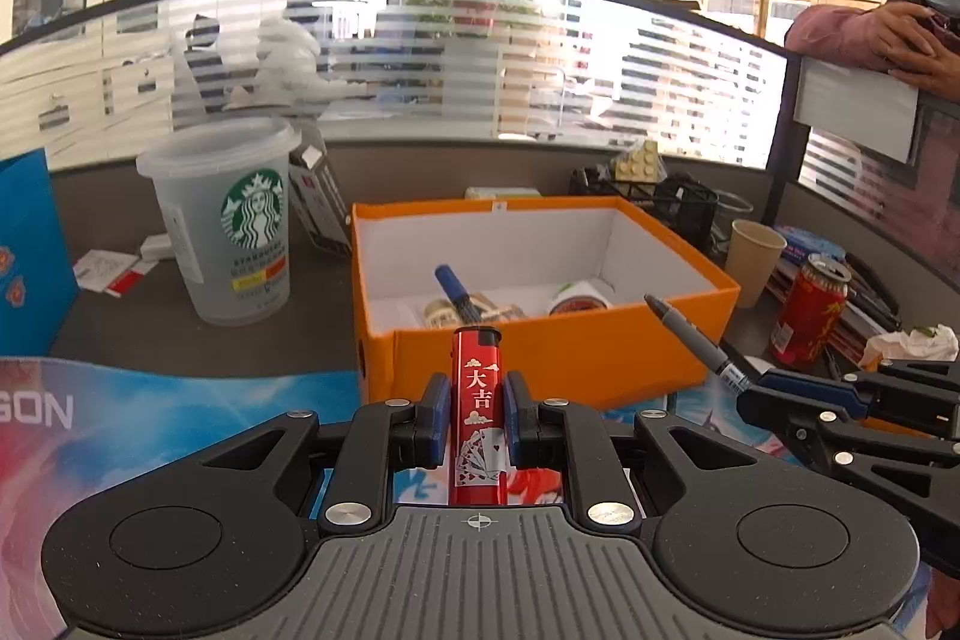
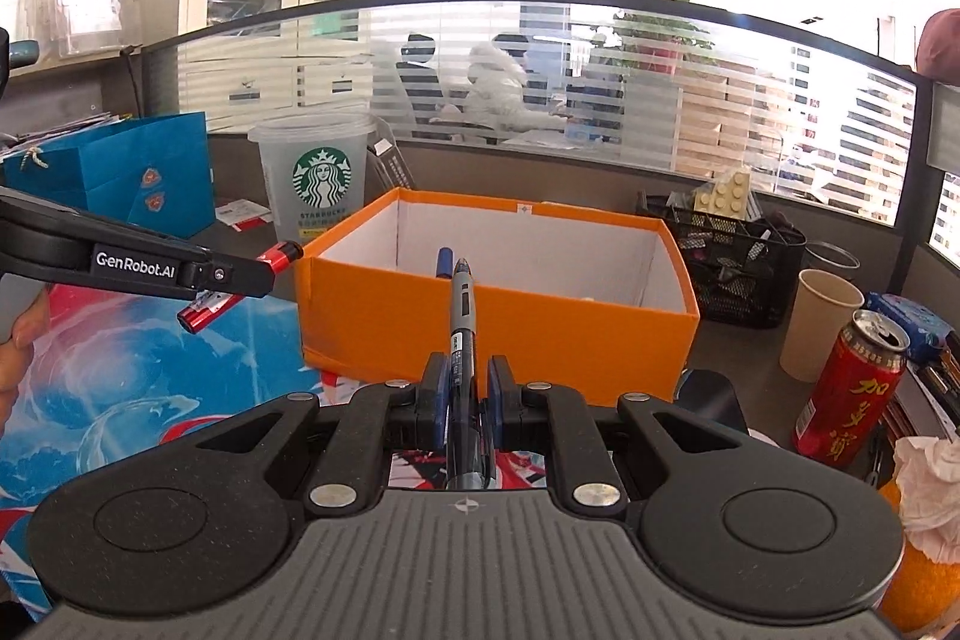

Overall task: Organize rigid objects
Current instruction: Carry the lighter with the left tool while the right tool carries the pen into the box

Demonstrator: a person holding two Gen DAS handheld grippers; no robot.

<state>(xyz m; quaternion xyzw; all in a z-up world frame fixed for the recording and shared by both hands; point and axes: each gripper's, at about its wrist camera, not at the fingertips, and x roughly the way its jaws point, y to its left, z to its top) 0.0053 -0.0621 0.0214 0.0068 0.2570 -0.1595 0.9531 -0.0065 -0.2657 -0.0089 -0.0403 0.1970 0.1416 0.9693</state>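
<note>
My left gripper (image 1: 477,415) is shut on a red lighter (image 1: 478,400) with white characters, held just in front of the orange box (image 1: 540,352). My right gripper (image 2: 461,394) is shut on a grey pen (image 2: 461,316) that points at the box's near wall (image 2: 510,334). Each gripper shows in the other's view: the right one (image 1: 774,388) with the pen (image 1: 696,334), the left one (image 2: 252,277) with the lighter (image 2: 279,256). Inside the box lie a blue marker (image 1: 454,287), a small jar (image 1: 441,314) and a tape roll (image 1: 579,301).
A Starbucks cup (image 1: 231,220) stands left of the box, with a blue paper bag (image 2: 126,172) further left. Right of the box are a paper cup (image 2: 825,322), a red can (image 2: 852,388), a black mesh organizer (image 2: 732,256) and crumpled tissue (image 2: 930,484). A person leans on the partition (image 1: 900,22).
</note>
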